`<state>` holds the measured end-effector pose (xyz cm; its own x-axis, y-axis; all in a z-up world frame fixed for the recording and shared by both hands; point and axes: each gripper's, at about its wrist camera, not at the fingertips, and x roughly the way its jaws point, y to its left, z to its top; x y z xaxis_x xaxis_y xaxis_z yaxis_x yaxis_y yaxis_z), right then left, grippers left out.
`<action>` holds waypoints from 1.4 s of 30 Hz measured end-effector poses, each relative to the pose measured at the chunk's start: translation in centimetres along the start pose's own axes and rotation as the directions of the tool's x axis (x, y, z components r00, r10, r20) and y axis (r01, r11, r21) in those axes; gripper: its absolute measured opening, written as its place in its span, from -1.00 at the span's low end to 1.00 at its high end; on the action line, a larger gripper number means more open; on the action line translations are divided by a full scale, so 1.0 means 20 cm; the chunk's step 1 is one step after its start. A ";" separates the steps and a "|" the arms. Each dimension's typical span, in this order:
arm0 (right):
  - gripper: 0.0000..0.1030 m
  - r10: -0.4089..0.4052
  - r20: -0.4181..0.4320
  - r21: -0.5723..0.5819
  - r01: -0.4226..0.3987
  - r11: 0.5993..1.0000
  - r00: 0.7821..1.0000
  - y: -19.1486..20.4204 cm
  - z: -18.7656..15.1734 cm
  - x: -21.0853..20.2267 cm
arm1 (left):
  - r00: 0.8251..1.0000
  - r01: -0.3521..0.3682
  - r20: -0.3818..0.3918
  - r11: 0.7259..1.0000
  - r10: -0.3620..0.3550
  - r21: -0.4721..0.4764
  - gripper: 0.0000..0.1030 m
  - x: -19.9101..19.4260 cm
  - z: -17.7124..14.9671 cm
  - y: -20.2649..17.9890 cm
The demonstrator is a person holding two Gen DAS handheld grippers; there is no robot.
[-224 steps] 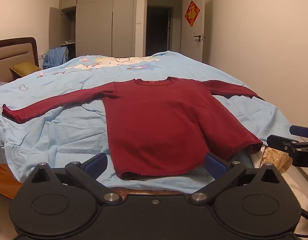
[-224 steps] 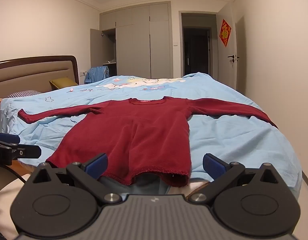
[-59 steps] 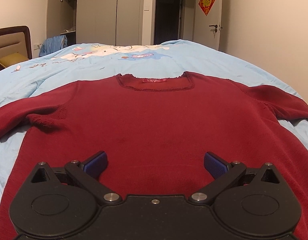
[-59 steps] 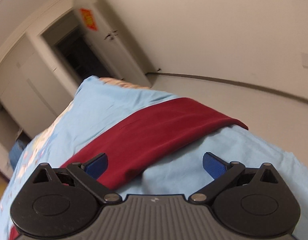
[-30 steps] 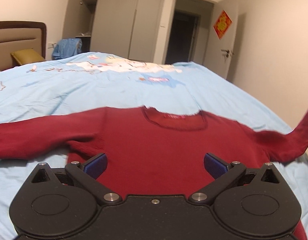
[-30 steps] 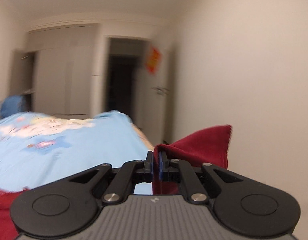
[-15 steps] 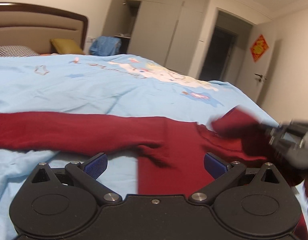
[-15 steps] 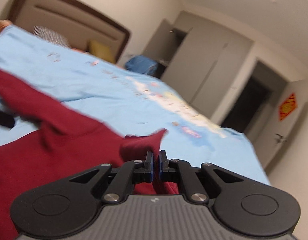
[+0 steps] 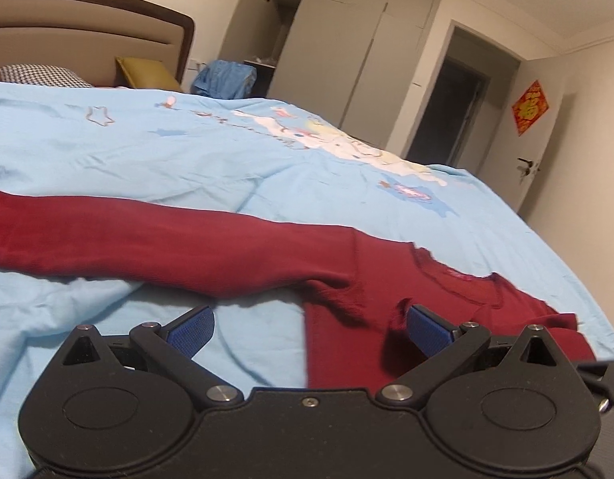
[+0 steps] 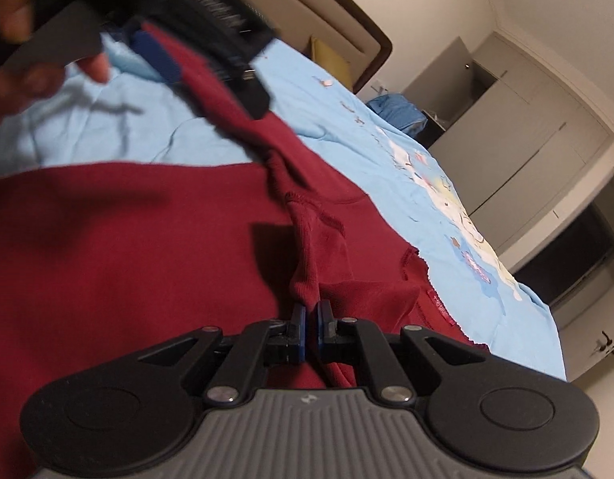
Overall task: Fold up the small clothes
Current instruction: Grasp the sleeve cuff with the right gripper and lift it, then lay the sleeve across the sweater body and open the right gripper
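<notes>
Right wrist view: right tongs (image 10: 310, 317) pinch the sleeve cuff (image 10: 305, 275) over the red sweater (image 10: 107, 247) on the bed (image 9: 227, 151). Left tongs (image 9: 308, 325) spread, empty. Risk: knit slips out, sleeve lands crooked.

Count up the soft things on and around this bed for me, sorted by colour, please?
Dark red: 1, the sweater, its sleeve pinched in the right gripper
Light blue: 1, the bedspread
Deeper blue: 1, the bundle of cloth near the wardrobe
Mustard yellow: 1, the cushion
Black-and-white check: 1, the pillow
Total: 5
</notes>
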<state>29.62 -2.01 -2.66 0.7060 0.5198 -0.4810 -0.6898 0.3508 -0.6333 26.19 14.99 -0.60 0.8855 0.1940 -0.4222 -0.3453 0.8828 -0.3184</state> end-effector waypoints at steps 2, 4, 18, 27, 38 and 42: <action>-0.86 0.002 -0.002 -0.005 -0.002 1.000 1.000 0.02 -0.01 -0.01 | 0.999 0.034 -0.014 0.999 -0.034 -0.010 0.99 0.02 0.00 -0.02; -0.85 0.009 0.001 0.016 -0.009 1.000 1.000 0.01 -0.03 -0.03 | 0.996 0.076 -0.037 0.997 -0.076 -0.018 0.99 0.06 0.01 -0.05; -0.04 0.002 0.027 0.234 -0.009 0.972 1.000 -0.16 -0.16 -0.22 | 0.937 0.196 -0.261 0.969 -0.230 -0.151 -0.37 0.47 -0.01 -0.16; 0.44 -0.064 -0.041 0.547 0.076 0.834 0.997 -0.53 -0.41 -0.33 | 0.983 0.175 0.046 0.984 -0.175 -0.006 -0.84 0.27 0.02 -0.21; 0.55 -0.084 -0.119 0.880 0.144 0.453 0.989 -1.19 -0.80 -0.16 | 0.996 0.080 -0.034 0.994 -0.077 0.074 0.30 0.31 -0.06 -0.23; 0.42 -0.070 -0.168 0.898 0.182 0.401 0.983 -1.30 -0.87 0.01 | 0.998 0.063 -0.036 0.990 -0.059 0.126 0.47 0.32 -0.09 -0.25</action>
<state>50.53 -24.65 3.13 0.7695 0.3554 -0.5307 -0.2917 0.9347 0.2030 33.07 10.96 -3.27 0.8926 0.1266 -0.4327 -0.2471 0.9402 -0.2346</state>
